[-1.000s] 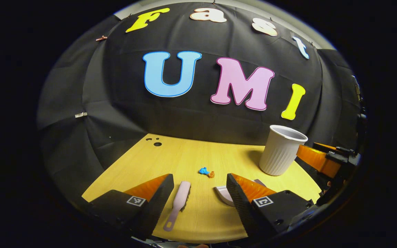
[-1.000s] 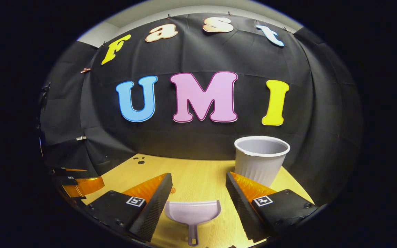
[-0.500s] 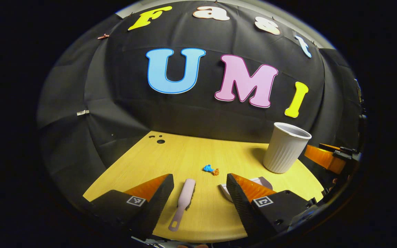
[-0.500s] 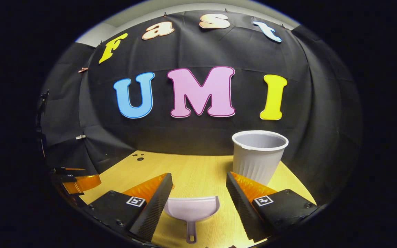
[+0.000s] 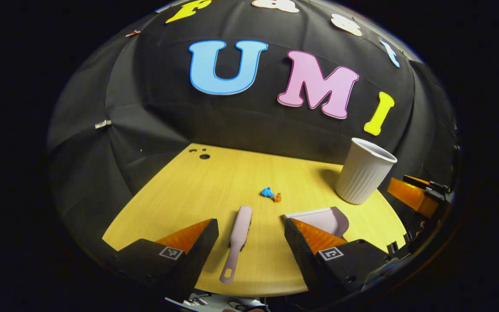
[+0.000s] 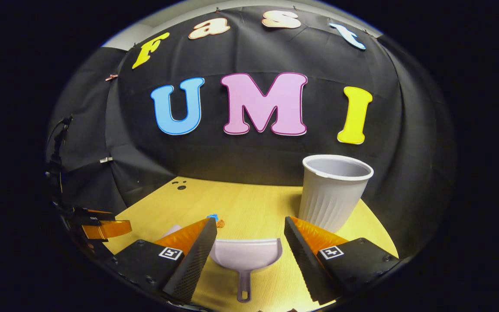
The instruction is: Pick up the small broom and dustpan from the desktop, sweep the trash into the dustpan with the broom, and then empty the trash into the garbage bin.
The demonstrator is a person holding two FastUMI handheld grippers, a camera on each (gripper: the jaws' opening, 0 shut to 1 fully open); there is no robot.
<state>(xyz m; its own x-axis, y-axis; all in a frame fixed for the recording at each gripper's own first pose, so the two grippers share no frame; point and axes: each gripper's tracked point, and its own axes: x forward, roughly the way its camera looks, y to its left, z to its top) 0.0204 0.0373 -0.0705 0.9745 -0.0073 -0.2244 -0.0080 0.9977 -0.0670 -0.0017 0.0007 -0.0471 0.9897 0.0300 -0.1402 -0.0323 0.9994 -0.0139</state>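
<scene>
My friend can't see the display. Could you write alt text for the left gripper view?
An open left gripper hovers over a small pink broom lying on a wooden desktop. Beyond lie blue and orange trash, a dustpan and a white ribbed bin.

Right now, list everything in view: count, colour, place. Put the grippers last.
broom: one, pale pink, flat on the desktop between the left gripper's fingers, handle toward the camera.
dustpan: one, pale pink, flat on the desktop between the right gripper's fingers, handle toward the camera.
trash: two small scraps, one blue and one orange, touching, mid-desktop beyond the broom.
garbage bin: one, white ribbed cup, upright at the far right of the desktop.
desktop: one, light wood, small dark holes at its far left corner.
left gripper: one, black and orange, open, above the broom.
right gripper: one, black and orange, open, above the dustpan.
</scene>
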